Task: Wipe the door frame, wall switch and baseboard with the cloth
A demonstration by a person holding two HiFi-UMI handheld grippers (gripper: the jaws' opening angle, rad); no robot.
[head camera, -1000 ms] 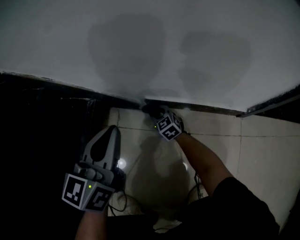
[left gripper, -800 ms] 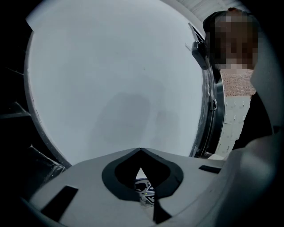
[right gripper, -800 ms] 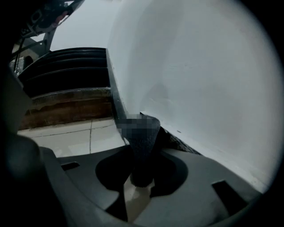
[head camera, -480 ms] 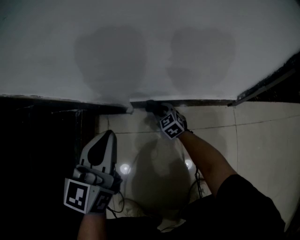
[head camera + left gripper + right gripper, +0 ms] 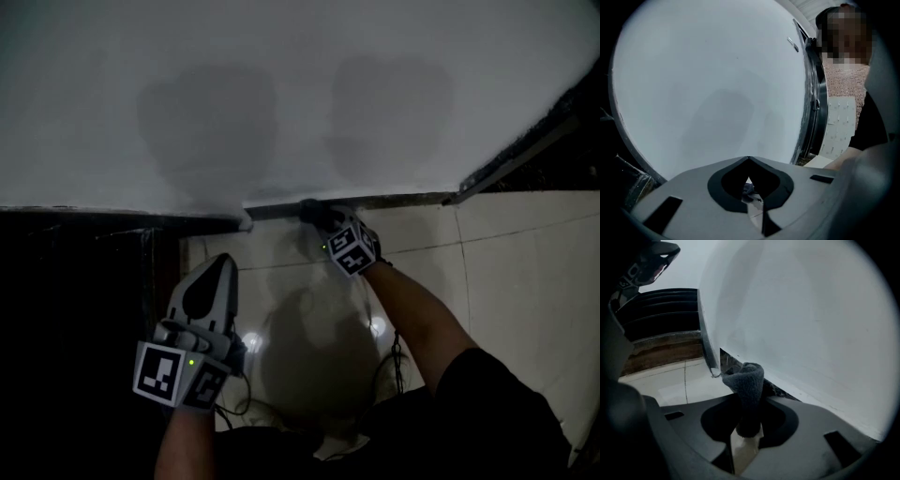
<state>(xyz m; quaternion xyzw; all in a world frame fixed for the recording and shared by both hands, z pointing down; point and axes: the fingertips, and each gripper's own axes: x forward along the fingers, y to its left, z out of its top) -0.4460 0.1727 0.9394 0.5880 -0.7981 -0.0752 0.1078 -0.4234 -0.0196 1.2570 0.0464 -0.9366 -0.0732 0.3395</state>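
Baseboard wiping looks to be the step in hand. The right hand-held gripper is pinching a folded dark grey fleecy cloth between its jaws. The cloth's rounded end appears to touch the dark narrow baseboard strip at the foot of the plain white wall, near the strip's left end. The right forearm reaches far and low toward the wall, with the marker cube turned up toward the head camera. The left hand-held gripper hangs nearer, over the pale glossy floor tiles and well apart from the wall. Its jaws are pressed together with nothing between them. Next, I judge, the cloth wants dragging rightward along the strip toward the far right corner, pressed to its face so the fold does not ride up onto the wall. The light is too poor to judge any dirt.
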